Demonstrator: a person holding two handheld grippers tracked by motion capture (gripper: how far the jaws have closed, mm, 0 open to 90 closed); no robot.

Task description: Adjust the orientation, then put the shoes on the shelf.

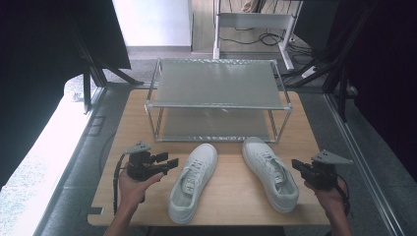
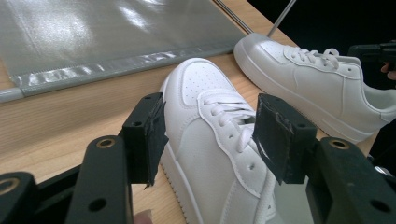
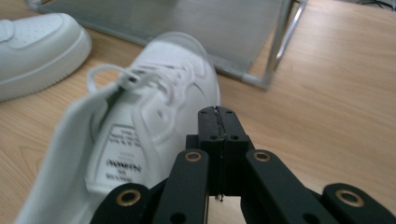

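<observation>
High view: left tongs gape beside the left shoe, right tongs closed, empty

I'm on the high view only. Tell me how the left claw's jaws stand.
Observer: In the left gripper view, the left claw is wide open. Its jaws frame the laces of the left shoe, and the pads press on nothing.
Operator: Now report the right claw.
Observer: The right claw is shut, pads together, with nothing between them. It points along the outer side of the right shoe.
Operator: Check inside that shoe.
Observer: A printed label shows on the inside of its tongue. The text is too blurred to read.
</observation>
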